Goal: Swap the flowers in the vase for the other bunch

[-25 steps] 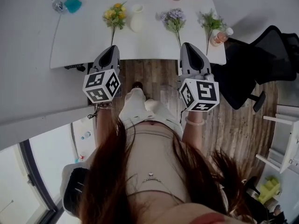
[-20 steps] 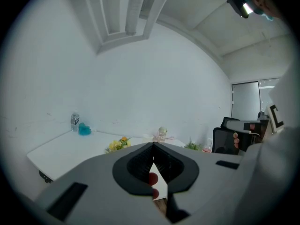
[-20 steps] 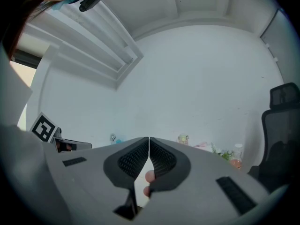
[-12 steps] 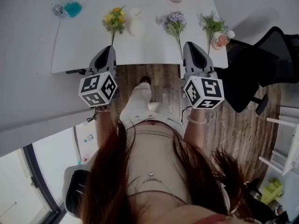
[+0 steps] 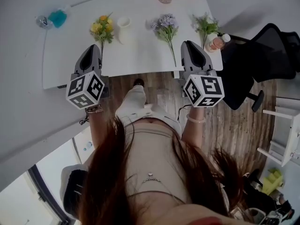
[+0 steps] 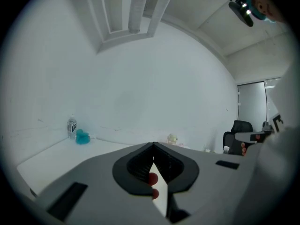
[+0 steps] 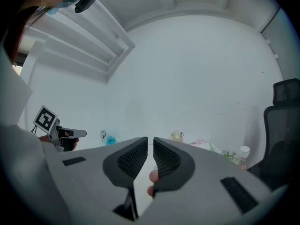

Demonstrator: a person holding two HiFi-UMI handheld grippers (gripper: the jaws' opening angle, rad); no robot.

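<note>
While the left tool and right tool hover closed and empty, the small white vase stands upper left on the white desk, between a yellow flower bunch and a purple flower bunch.

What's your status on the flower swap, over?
Left gripper shut, empty; right gripper shut, empty. Vase looks empty, yellow bunch and purple bunch lying either side. Nothing blocking the vase.
</note>
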